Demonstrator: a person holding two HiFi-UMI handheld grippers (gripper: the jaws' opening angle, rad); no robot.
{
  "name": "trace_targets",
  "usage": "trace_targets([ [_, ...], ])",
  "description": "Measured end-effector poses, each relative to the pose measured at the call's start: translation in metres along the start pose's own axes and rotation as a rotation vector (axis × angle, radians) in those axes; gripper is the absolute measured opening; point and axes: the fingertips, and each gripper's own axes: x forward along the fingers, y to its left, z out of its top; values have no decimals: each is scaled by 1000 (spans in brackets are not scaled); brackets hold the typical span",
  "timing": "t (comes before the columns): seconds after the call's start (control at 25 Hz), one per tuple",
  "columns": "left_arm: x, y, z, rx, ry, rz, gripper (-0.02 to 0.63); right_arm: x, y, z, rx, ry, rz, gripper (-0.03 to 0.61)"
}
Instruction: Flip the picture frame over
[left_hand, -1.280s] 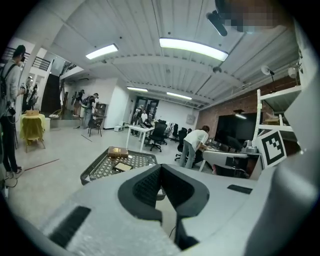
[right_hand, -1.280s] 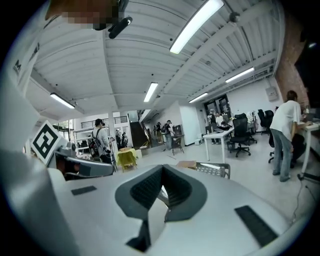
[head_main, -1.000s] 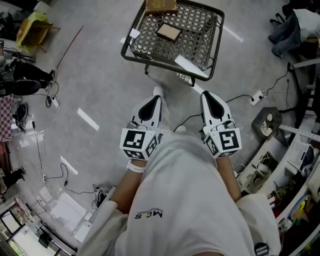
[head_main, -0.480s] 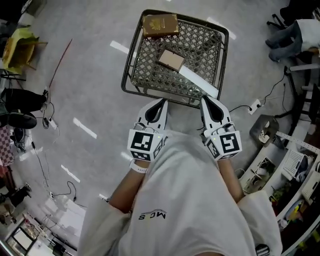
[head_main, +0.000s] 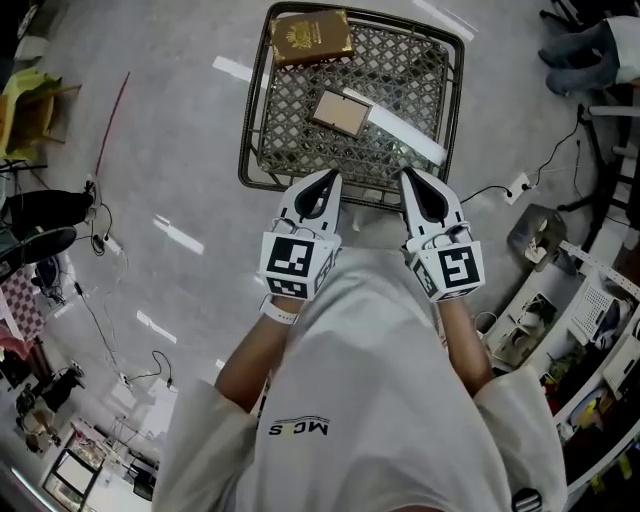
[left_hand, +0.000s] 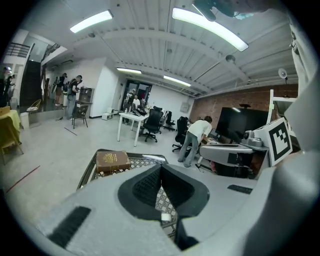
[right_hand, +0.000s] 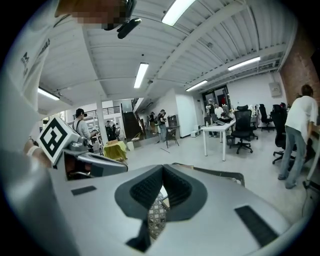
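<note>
Head view: both grippers sit side by side at the near edge of the wire mesh table (head_main: 248, 140), tips pointing at it. Left gripper (head_main: 330, 177) and right gripper (head_main: 408, 175) are each over the table's near rim, apart from each other, neither touching anything on the mesh.

Picture frame (head_main: 340, 113) lies flat near the middle of the mesh, brown backing side showing, slightly rotated against the table edges. It is just ahead of the 2 grippers, roughly between their lines, untouched. A white strip (head_main: 405, 135) lies diagonally on the mesh, touching or just beside the frame's right edge. A brown book (head_main: 311, 37) with gold print lies flat at the far left corner, well apart from the frame.

Left gripper view: fingers clenched, tips (left_hand: 160, 166) pressed together, nothing gripped; only mesh shows through the gap behind them. Book (left_hand: 112, 161) is visible on the table's far left corner.

Right gripper view: same state, pads (right_hand: 162, 168) closed tip to tip, empty, mesh visible below through the gap. Table rim (right_hand: 220, 173) shows just past the jaws.

Marker cubes (head_main: 295, 265) sit behind both grippers. Grey floor (head_main: 170, 170) around the table.
</note>
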Motion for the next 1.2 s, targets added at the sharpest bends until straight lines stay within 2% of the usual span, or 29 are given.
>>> trace_targets([
  [0.44, 67, 7, -26, 19, 101, 30, 23, 36, -43, -33, 17, 40, 50, 18],
  [0.64, 93, 5, -41, 80, 146, 29, 23, 50, -54, -46, -19, 62, 95, 18],
  [0.8, 106, 16, -60, 49, 195, 21, 23, 67, -54, -55, -33, 74, 118, 17],
  [1.2, 168, 33, -110, 66, 248, 69, 25, 87, -85, -95, -12, 103, 132, 18],
])
